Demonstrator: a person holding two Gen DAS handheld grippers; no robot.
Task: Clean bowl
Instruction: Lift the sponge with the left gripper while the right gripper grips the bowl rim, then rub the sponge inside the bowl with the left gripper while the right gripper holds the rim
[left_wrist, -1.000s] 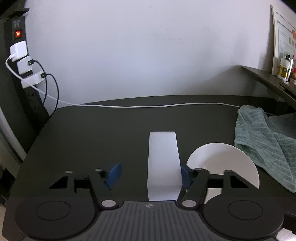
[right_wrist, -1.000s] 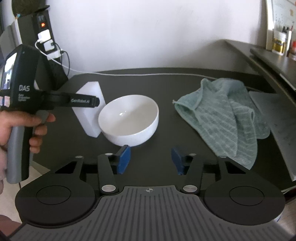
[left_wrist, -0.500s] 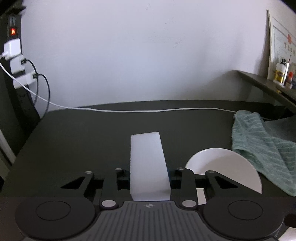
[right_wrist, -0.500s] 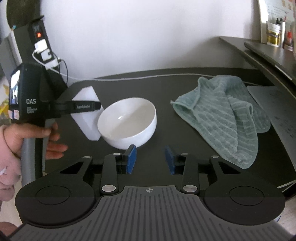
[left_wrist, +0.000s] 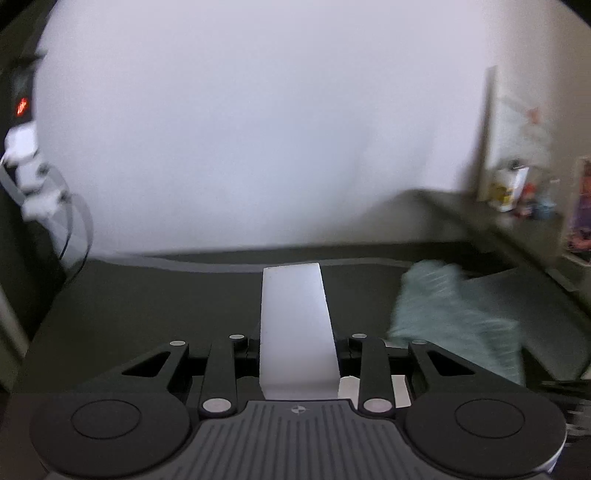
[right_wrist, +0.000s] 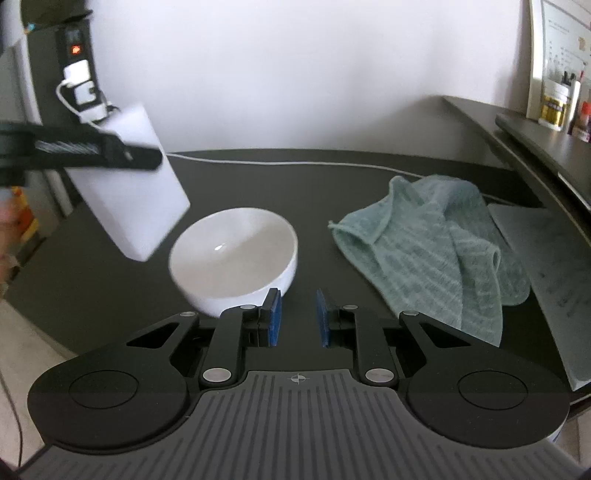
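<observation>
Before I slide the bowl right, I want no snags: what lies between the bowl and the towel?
Nothing: bare table separates bowl from towel, seen in the right wrist view.

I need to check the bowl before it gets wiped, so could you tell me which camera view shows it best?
The right wrist view: the whole white bowl sits upright on the dark table, interior visible. The left wrist view shows only white slivers behind the left gripper, which clamps the white sponge.
</observation>
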